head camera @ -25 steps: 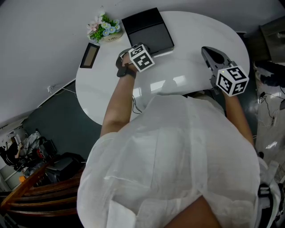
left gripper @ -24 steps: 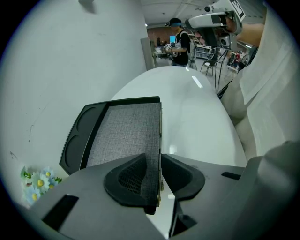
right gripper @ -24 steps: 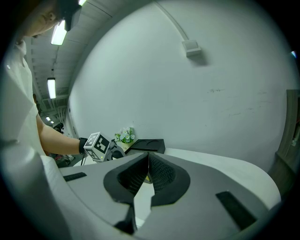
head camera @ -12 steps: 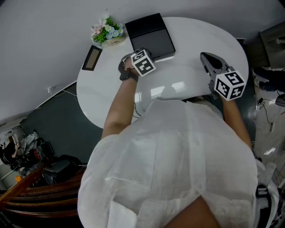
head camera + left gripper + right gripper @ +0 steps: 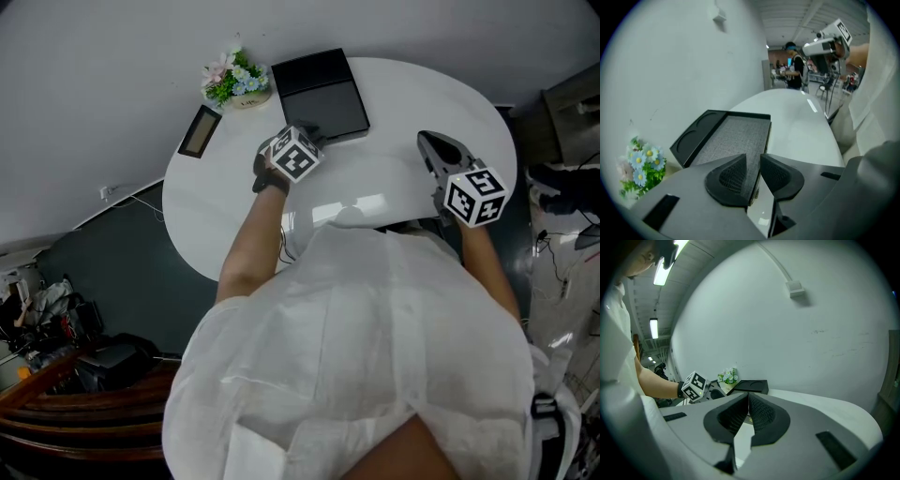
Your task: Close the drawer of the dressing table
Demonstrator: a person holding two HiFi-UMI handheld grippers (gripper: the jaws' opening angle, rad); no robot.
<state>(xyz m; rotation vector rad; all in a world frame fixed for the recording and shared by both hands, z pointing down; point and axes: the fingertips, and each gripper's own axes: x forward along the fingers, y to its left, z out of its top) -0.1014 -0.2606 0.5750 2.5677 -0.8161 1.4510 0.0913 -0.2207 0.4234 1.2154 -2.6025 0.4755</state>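
The white oval dressing table (image 5: 403,103) fills the middle of the head view; no drawer front shows, as the person's white-clad body covers the near edge. A black tray (image 5: 319,84) (image 5: 731,136) lies at the back of the top. My left gripper (image 5: 307,131) (image 5: 753,157) points steeply down at the tray's near right edge. Its jaws are closing, a narrow gap remains, and the tray's edge shows in that gap. Over the right part of the top, my right gripper (image 5: 427,141) (image 5: 748,397) hangs shut and empty.
A small pot of flowers (image 5: 234,75) (image 5: 642,159) (image 5: 727,377) stands left of the tray by the wall. A flat dark rectangular object (image 5: 200,131) lies at the table's left rim. Cluttered floor and dark furniture (image 5: 75,375) lie at the lower left.
My left gripper has rolled and edged toward the tray's near edge, its jaws narrowing. The right gripper has kept its place over the table.
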